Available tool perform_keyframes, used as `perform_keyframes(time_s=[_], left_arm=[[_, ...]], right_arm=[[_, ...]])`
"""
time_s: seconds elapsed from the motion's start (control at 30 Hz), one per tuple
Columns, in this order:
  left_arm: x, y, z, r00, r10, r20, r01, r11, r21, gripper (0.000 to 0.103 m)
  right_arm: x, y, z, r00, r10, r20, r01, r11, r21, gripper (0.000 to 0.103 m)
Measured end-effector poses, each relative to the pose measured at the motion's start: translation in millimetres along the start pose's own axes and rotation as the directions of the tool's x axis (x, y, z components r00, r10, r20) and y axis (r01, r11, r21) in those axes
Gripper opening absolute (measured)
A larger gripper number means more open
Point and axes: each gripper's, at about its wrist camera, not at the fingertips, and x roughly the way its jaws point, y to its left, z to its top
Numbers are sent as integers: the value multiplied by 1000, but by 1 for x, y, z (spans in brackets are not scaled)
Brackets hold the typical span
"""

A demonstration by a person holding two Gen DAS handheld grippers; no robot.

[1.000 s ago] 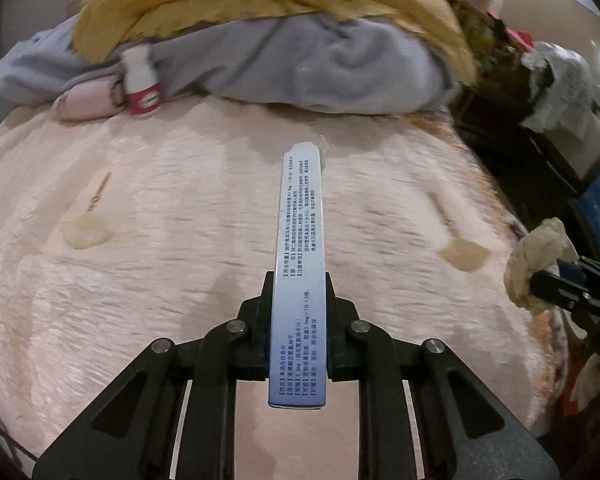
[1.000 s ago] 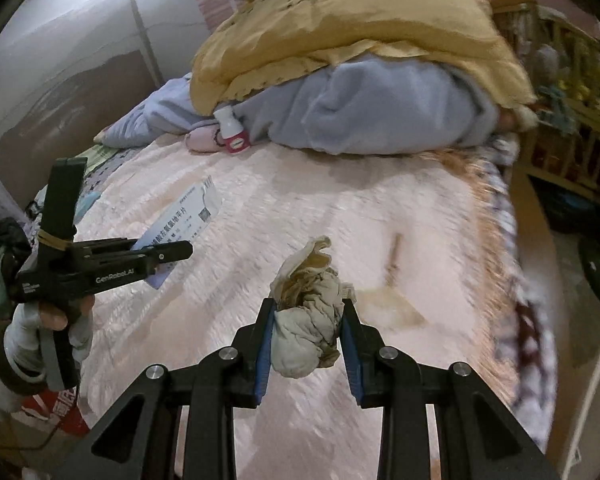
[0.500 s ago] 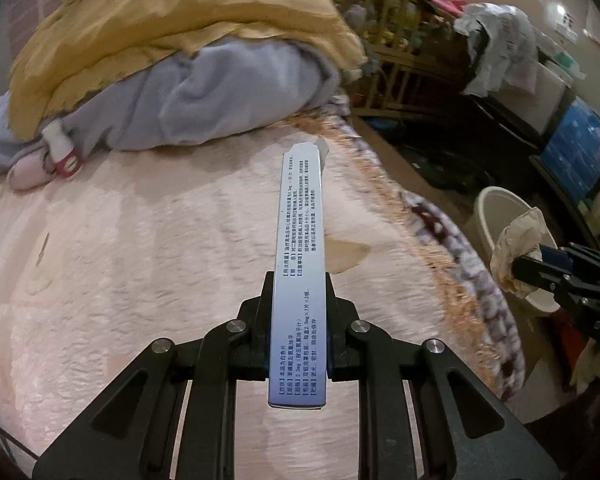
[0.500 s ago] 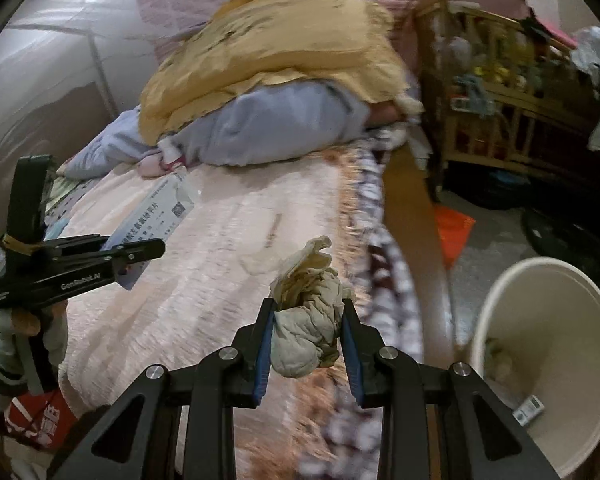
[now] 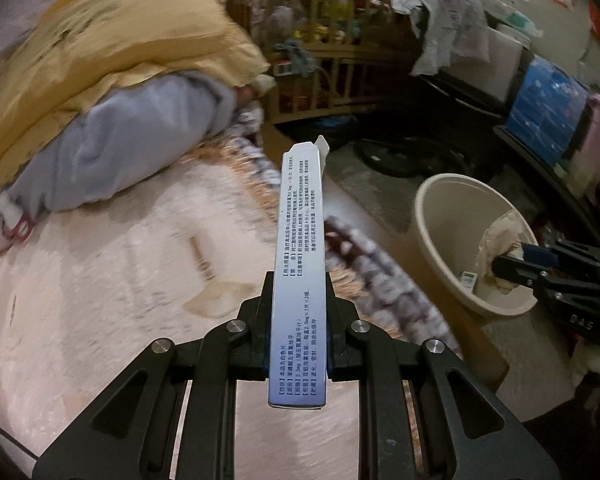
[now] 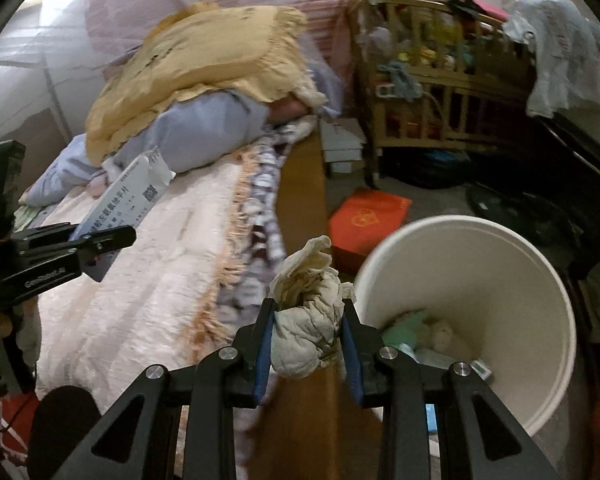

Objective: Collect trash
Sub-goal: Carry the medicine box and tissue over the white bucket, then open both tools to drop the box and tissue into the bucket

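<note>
Both grippers swung off bed toward bin since earlier frame; bin now larger, lower right of right view. Crumpled beige tissue wad [image 6: 306, 320] clamped between right gripper [image 6: 309, 334] blue pads, just left of bin rim; in left view wad sits over bin mouth. Left gripper [image 5: 298, 322] fingers clamped on long flat medicine box [image 5: 300, 272], white-blue card, printed text. Round cream plastic bin [image 6: 540, 280] holds scraps. Pink textured bedspread [image 5: 100, 280], fringed edge.
</note>
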Motion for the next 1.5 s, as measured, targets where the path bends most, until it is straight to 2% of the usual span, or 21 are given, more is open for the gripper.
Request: perform_keyframes(time_s=[0.33, 0.57, 0.8, 1.2, 1.27, 1.4, 1.5], left_arm=[[26, -59, 20, 999, -45, -19, 46, 996, 78, 16], [49, -96, 33, 996, -82, -44, 86, 991, 100, 16], [72, -127, 44, 992, -110, -65, 116, 987, 112, 16], [98, -156, 45, 990, -117, -82, 128, 982, 139, 16], [100, -158, 46, 989, -120, -83, 131, 982, 138, 16], [105, -160, 47, 988, -131, -84, 141, 981, 135, 16], [106, -162, 48, 986, -145, -78, 154, 980, 129, 16]], right_arm=[[2, -59, -13, 995, -103, -17, 104, 991, 87, 30], [6, -95, -23, 995, -100, -25, 103, 977, 187, 30], [6, -116, -27, 991, -133, -31, 137, 964, 229, 30], [10, -136, -33, 987, -149, -62, 160, 950, 268, 31], [10, -136, -33, 986, -153, -65, 165, 949, 269, 35], [10, -139, -35, 984, -162, -72, 176, 946, 273, 36], [9, -141, -35, 982, -174, -72, 188, 942, 277, 43]])
